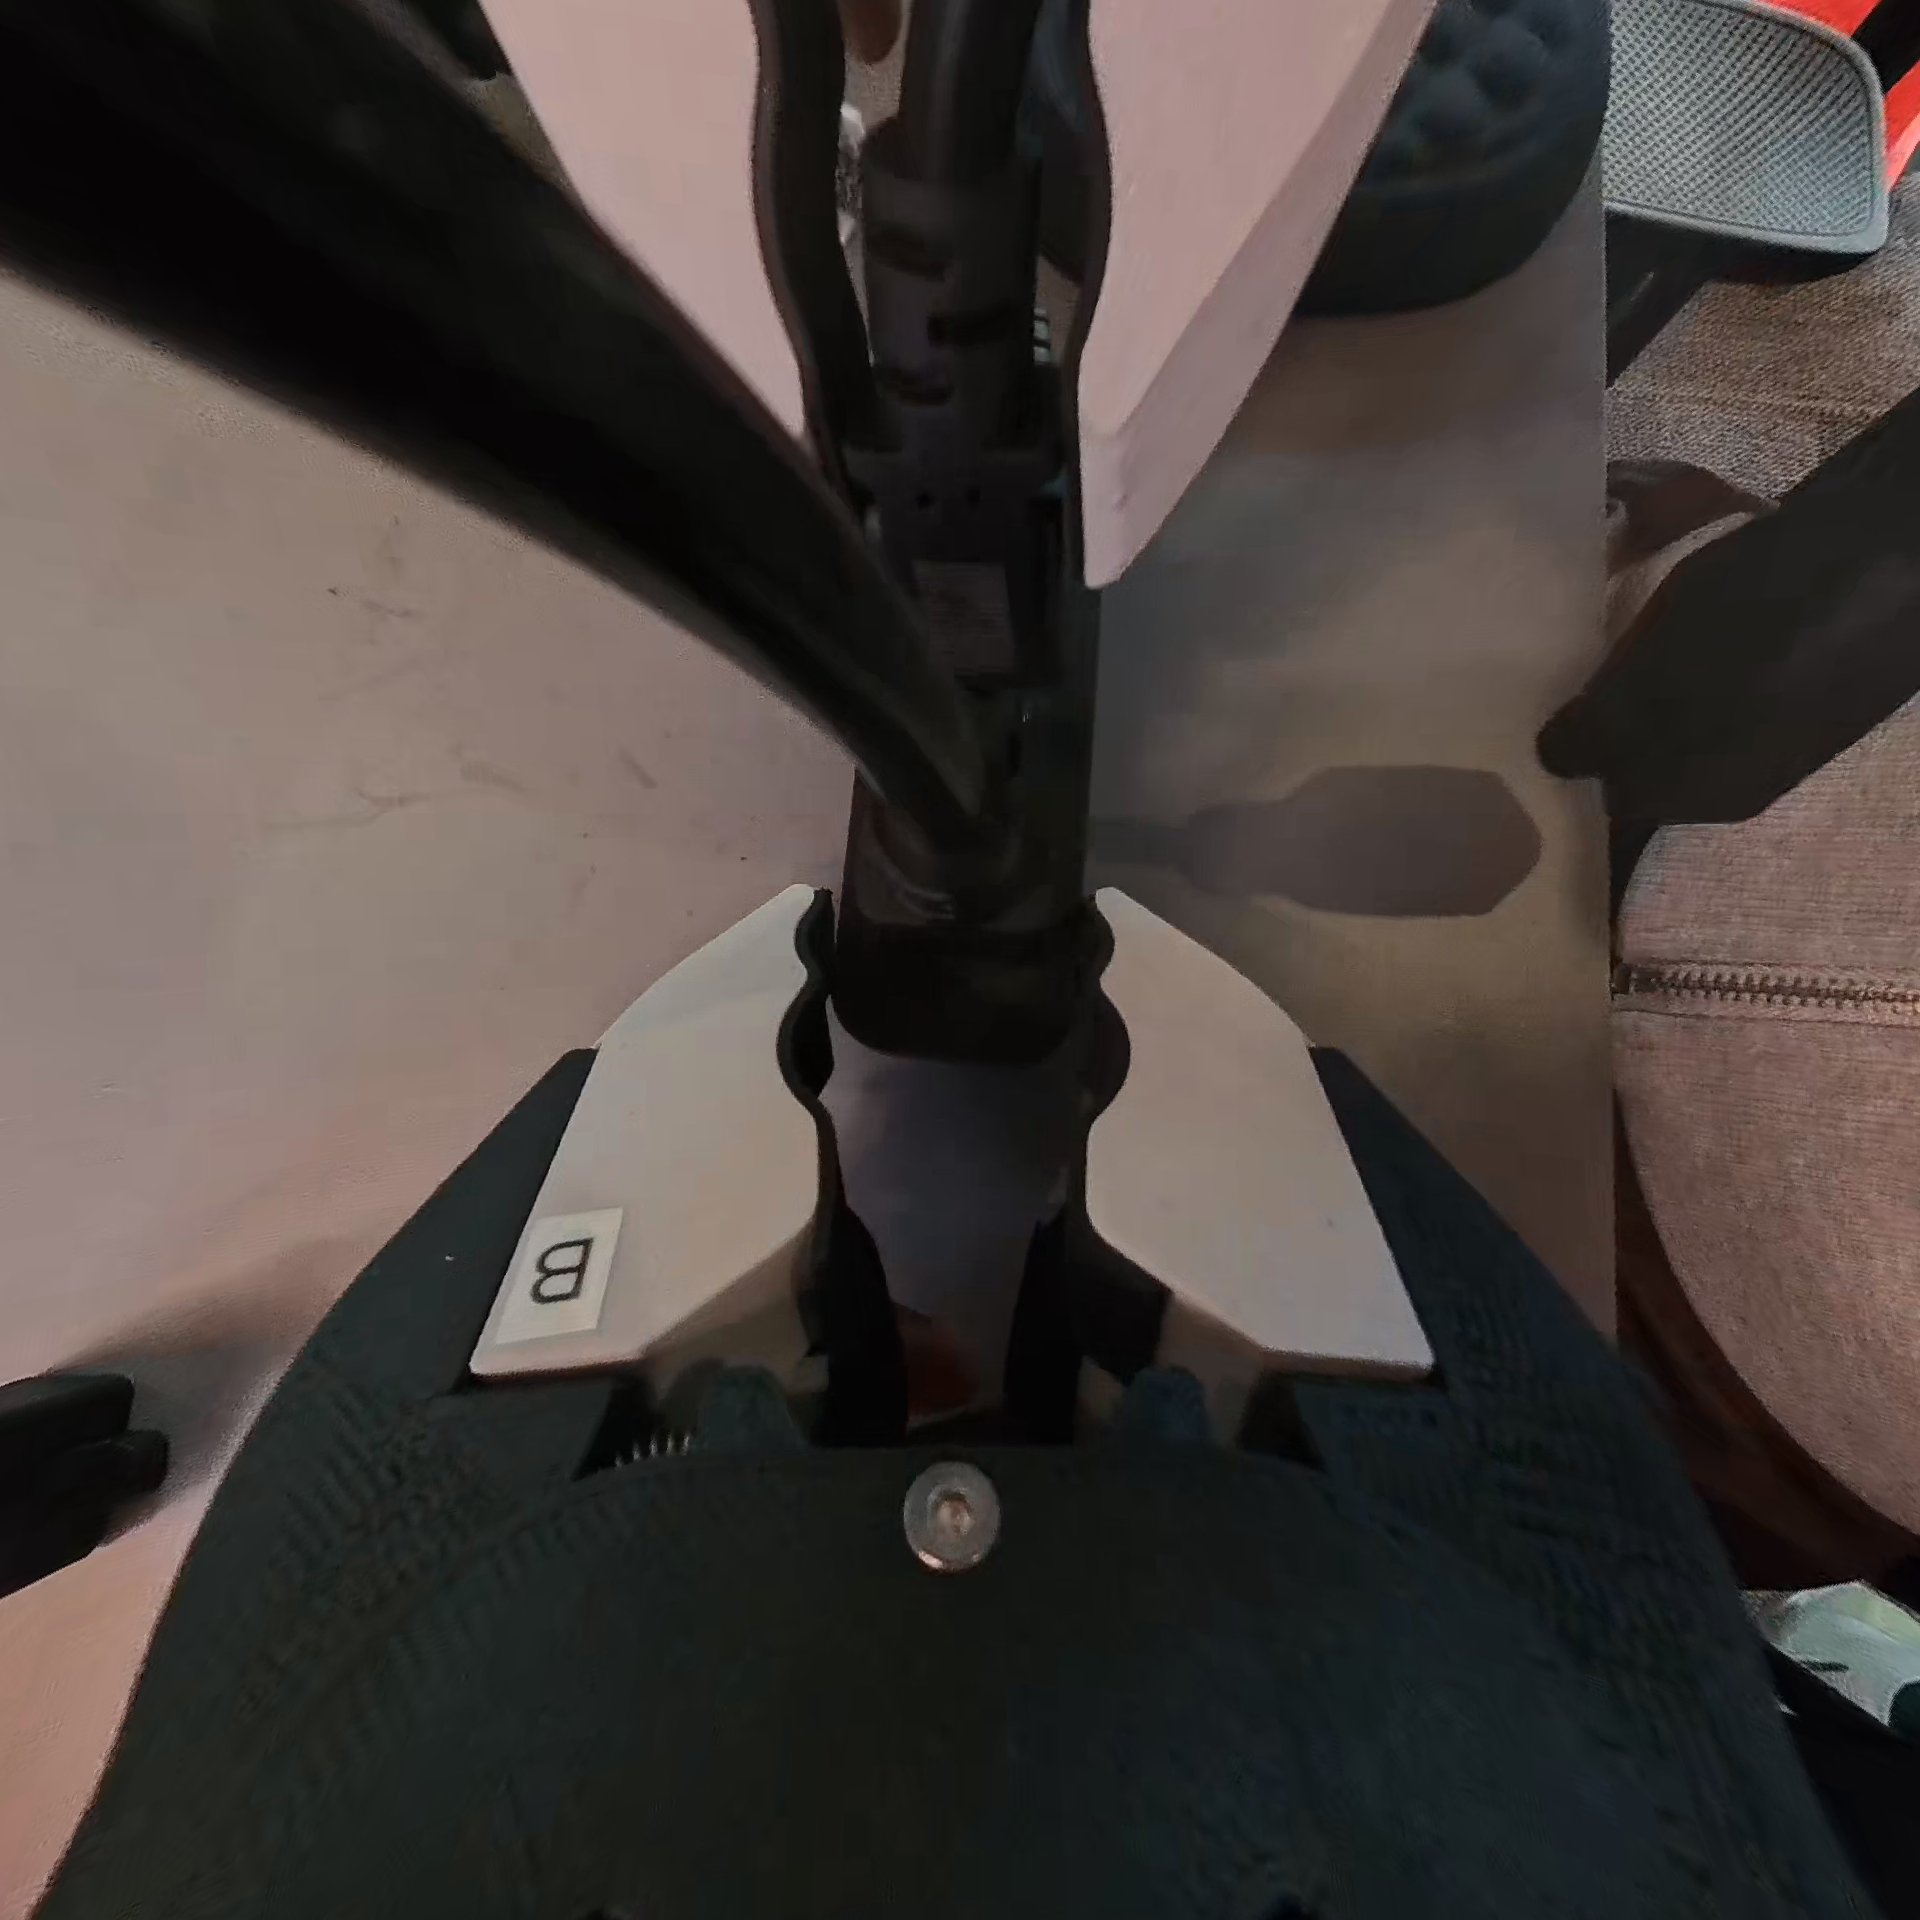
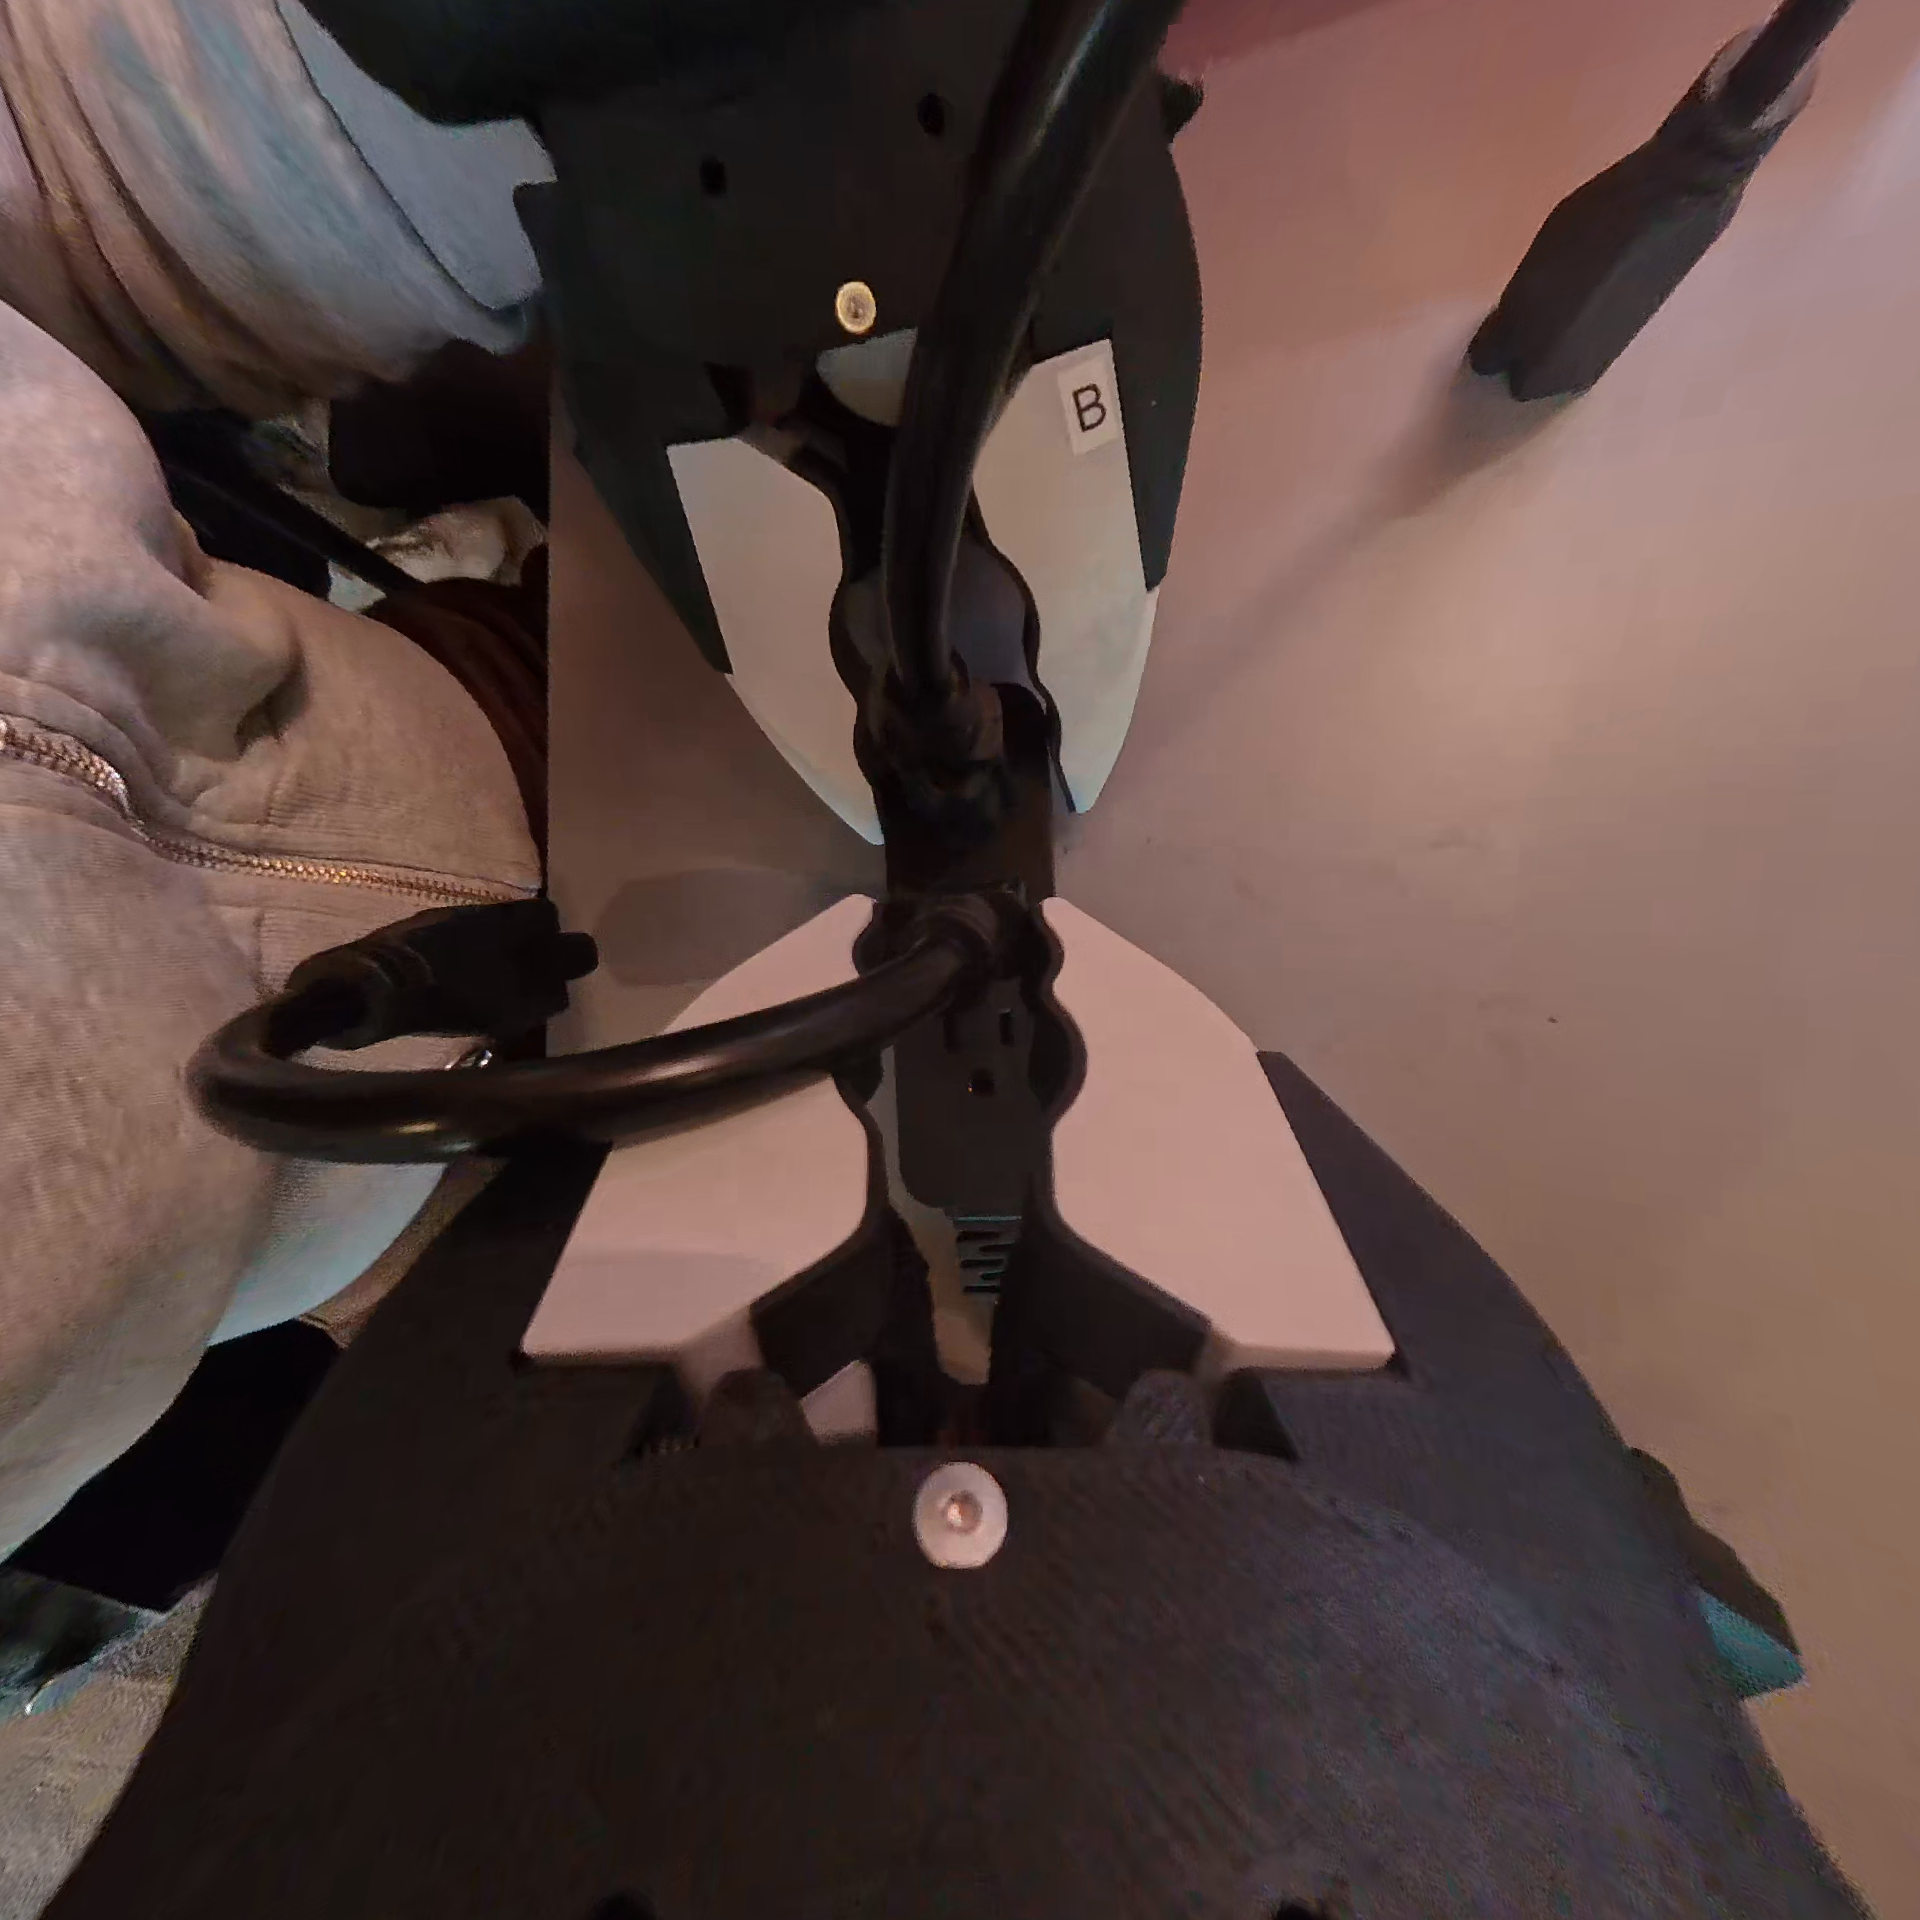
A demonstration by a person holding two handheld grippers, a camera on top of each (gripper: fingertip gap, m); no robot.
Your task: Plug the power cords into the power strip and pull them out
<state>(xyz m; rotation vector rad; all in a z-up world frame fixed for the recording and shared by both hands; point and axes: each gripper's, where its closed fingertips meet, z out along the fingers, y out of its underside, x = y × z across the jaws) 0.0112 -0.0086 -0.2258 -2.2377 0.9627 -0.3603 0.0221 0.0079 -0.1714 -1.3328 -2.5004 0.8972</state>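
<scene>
Black power strip [image 1: 961,727] runs lengthwise between both sets of tongs, just over the pale bench [image 1: 364,831]. The left tongs [image 1: 956,997] are closed tight on one end of the strip, white fingers [image 1: 707,1122] pressing either side. The right tongs [image 2: 961,1029] clamp the other end, an empty socket face showing between the pads. Two black power cords are in play: one cord [image 2: 956,364] drops from above into the strip near the left tongs, seen across in the right wrist view; a second cord [image 2: 623,1081] curls out leftward in a loop, its plug [image 2: 457,961] hanging free at the bench edge, against a person's grey zip-up top [image 2: 156,779]. Another black plug [image 2: 1642,218] lies apart on the bench, far right. Whether the upper cord is fully seated, I cannot tell
</scene>
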